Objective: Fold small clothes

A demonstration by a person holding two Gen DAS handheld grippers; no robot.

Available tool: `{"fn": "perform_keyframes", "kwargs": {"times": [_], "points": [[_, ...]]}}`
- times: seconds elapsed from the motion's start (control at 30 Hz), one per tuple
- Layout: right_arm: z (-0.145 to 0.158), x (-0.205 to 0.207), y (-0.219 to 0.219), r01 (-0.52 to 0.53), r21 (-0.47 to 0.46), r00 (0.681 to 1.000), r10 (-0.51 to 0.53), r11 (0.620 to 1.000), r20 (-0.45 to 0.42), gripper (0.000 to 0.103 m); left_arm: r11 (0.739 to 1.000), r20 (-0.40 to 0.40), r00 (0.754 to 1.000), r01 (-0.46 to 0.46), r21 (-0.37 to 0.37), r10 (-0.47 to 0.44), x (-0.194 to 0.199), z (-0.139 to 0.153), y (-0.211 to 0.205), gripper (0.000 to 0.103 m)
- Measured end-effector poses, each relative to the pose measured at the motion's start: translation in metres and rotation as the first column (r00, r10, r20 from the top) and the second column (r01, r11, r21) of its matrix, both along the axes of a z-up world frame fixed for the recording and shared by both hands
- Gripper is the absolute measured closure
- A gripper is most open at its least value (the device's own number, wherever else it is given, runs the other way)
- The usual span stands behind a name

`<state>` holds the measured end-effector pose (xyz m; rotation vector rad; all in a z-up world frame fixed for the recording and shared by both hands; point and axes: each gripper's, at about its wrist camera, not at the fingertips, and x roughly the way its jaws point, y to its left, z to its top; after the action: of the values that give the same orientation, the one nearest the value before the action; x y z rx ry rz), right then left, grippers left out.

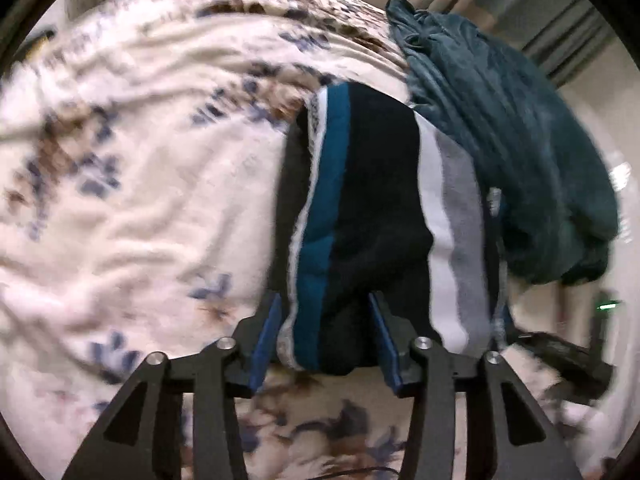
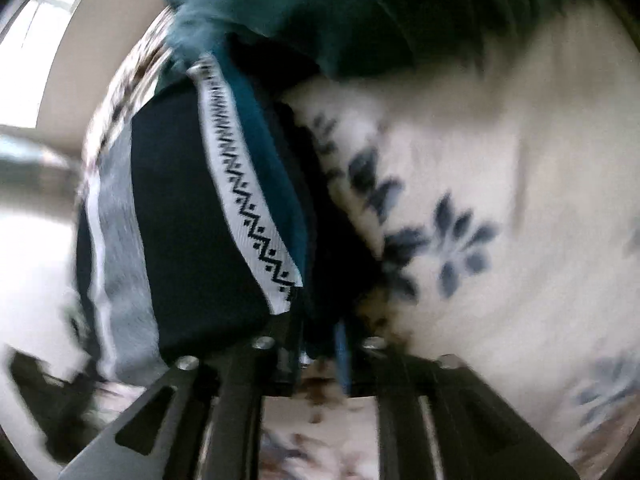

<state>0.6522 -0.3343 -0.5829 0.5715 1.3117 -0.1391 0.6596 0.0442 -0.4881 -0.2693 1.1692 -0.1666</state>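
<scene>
A small striped garment [image 1: 360,208], black with teal, white and grey bands, hangs over the floral blanket. My left gripper [image 1: 326,312] holds its bunched lower end between its blue-padded fingers [image 1: 266,332], which stand fairly wide around the thick fold. In the right wrist view the same garment [image 2: 192,216] shows a white band with a black zigzag pattern [image 2: 256,224]. My right gripper [image 2: 320,344] is shut tight on its edge. A dark teal fleece garment [image 1: 500,132] lies behind it and also shows in the right wrist view [image 2: 340,12].
A cream blanket with blue and brown flowers [image 1: 132,200] covers the bed and fills the right of the right wrist view [image 2: 500,160]. Striped curtains [image 1: 540,8] hang at the back right. A dark object [image 1: 568,360] sits low at the right. Both views are motion-blurred.
</scene>
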Motion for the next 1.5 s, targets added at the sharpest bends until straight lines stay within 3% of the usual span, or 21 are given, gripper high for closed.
{"fn": "perform_keyframes", "kwargs": {"times": [0.03, 0.07, 0.1, 0.13, 0.27, 0.53, 0.83, 1.2, 1.37, 1.5], "points": [[0.010, 0.000, 0.008, -0.036, -0.076, 0.999, 0.037, 0.996, 0.013, 0.057, 0.999, 0.010, 1.000, -0.002, 0.046, 0.002, -0.002, 0.005, -0.003, 0.032], [0.024, 0.000, 0.017, -0.076, -0.153, 0.996, 0.081, 0.985, 0.028, 0.033, 0.996, 0.027, 1.000, -0.008, 0.093, 0.005, -0.006, 0.013, -0.007, 0.022], [0.037, -0.001, 0.028, -0.116, -0.232, 0.991, 0.129, 0.966, 0.039, 0.019, 0.992, 0.049, 0.999, -0.014, 0.129, 0.008, -0.010, 0.021, -0.010, 0.009], [0.046, -0.002, 0.035, -0.136, -0.271, 0.987, 0.154, 0.953, 0.047, 0.000, 0.988, 0.068, 0.998, -0.016, 0.153, 0.005, -0.016, 0.028, -0.015, 0.007], [0.084, -0.012, 0.062, -0.169, -0.430, 0.969, 0.228, 0.887, 0.090, 0.000, 0.963, 0.078, 0.997, -0.021, 0.270, -0.001, -0.038, 0.045, -0.034, 0.007], [0.166, -0.060, 0.074, -0.148, -0.515, 0.959, 0.250, 0.844, 0.135, 0.000, 0.957, 0.089, 0.996, -0.006, 0.288, -0.021, -0.078, 0.102, -0.057, 0.007], [0.291, -0.135, 0.082, -0.120, -0.532, 0.940, 0.268, 0.838, 0.210, 0.000, 0.958, 0.159, 0.986, 0.003, 0.287, -0.050, -0.153, 0.210, -0.078, 0.007], [0.459, -0.260, 0.090, -0.074, -0.554, 0.893, 0.303, 0.829, 0.334, 0.000, 0.964, 0.273, 0.960, -0.007, 0.266, -0.068, -0.251, 0.338, -0.089, 0.007], [0.521, -0.313, 0.094, -0.051, -0.562, 0.863, 0.320, 0.826, 0.392, 0.000, 0.963, 0.327, 0.942, -0.017, 0.268, -0.074, -0.287, 0.378, -0.093, 0.007], [0.554, -0.343, 0.097, -0.047, -0.558, 0.848, 0.328, 0.829, 0.416, 0.000, 0.963, 0.357, 0.931, -0.031, 0.268, -0.069, -0.307, 0.399, -0.093, 0.007]]}}
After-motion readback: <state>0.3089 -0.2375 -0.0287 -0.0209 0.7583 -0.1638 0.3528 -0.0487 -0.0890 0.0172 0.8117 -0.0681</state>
